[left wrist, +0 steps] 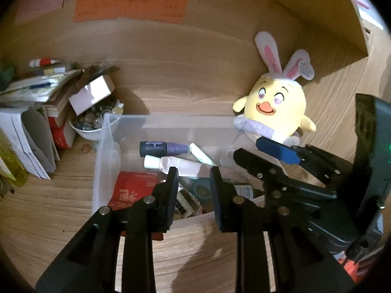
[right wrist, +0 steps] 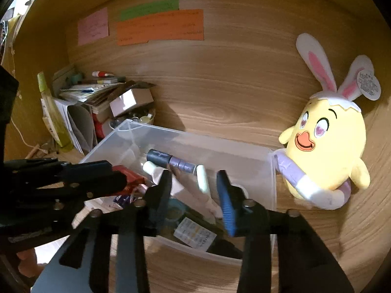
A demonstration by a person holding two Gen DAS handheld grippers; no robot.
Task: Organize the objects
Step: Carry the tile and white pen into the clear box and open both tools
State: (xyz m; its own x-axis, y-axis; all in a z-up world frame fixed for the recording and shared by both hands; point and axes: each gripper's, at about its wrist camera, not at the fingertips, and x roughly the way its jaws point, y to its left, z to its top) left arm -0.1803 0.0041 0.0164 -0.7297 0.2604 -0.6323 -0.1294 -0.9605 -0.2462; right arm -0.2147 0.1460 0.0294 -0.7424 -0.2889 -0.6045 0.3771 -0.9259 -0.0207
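A clear plastic bin [left wrist: 183, 122] [right wrist: 220, 147] sits on the wooden desk. Inside lie a dark blue and purple tube [left wrist: 163, 147] [right wrist: 171, 162], a white-capped pink tube [left wrist: 176, 164], a pale mint tube [left wrist: 202, 157] [right wrist: 202, 178], a red packet [left wrist: 134, 188] [right wrist: 129, 174] and a teal tape roll [left wrist: 202, 190] [right wrist: 174, 210]. My left gripper [left wrist: 194, 171] [right wrist: 117, 172] hangs over the bin's near left side, jaws narrowly apart with nothing between them. My right gripper [right wrist: 194, 174] [left wrist: 248, 147] is open over the bin's right half, holding nothing.
A yellow chick plush with bunny ears [left wrist: 276, 105] [right wrist: 327, 146] leans against the back wall, touching the bin's right end. Left of the bin stand stacked papers and books [left wrist: 36, 90], a small box [left wrist: 91, 94] and a white bowl of beads [left wrist: 90, 124]. Coloured notes [right wrist: 160, 26] hang on the wall.
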